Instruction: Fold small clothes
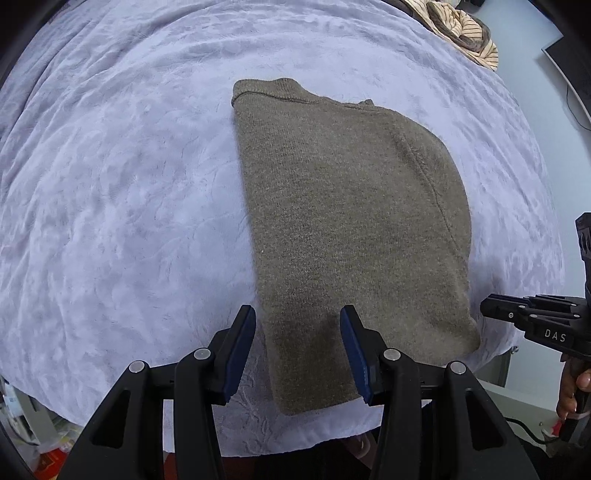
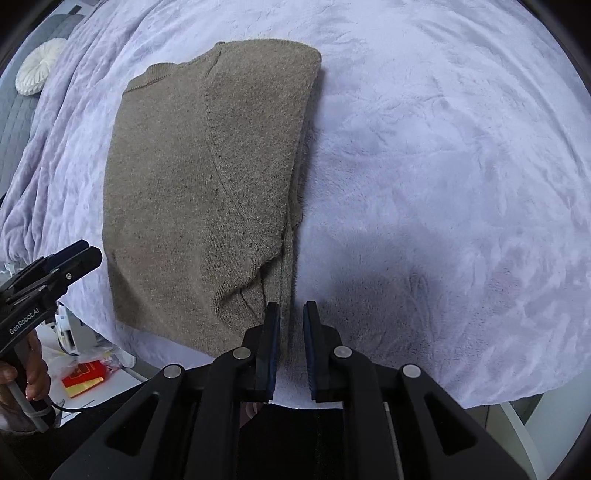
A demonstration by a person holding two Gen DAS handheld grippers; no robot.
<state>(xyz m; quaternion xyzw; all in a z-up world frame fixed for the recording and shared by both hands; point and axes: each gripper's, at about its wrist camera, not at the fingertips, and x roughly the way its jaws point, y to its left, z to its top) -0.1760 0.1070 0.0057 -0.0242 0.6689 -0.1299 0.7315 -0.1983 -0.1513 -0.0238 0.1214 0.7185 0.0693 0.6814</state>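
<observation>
Folded sweater [image 1: 347,229] occupies the table's [image 1: 110,206] centre; bare blanket either side; striped garment [image 1: 461,29] at far corner.

Soft, even daylight, sharp focus, strong fisheye bending at dark corners, faint shadows on the blanket [image 2: 443,184].

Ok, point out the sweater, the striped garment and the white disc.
sweater [image 1: 343,221]: left wrist view, middle of knit body.
striped garment [image 1: 461,26]: left wrist view, crumpled folds.
white disc [image 2: 38,66]: right wrist view, pleated face.

Your left gripper's own body [image 1: 299,424] is covering the near hem of the folded olive-brown knit sweater [image 1: 347,221]. At one o'clock, the picture edge is cutting off a striped beige-and-brown bundle of cloth [image 1: 461,29]. At three o'clock, the edge is clipping your right gripper [image 1: 491,306], hiding how its jaws stand.
</observation>
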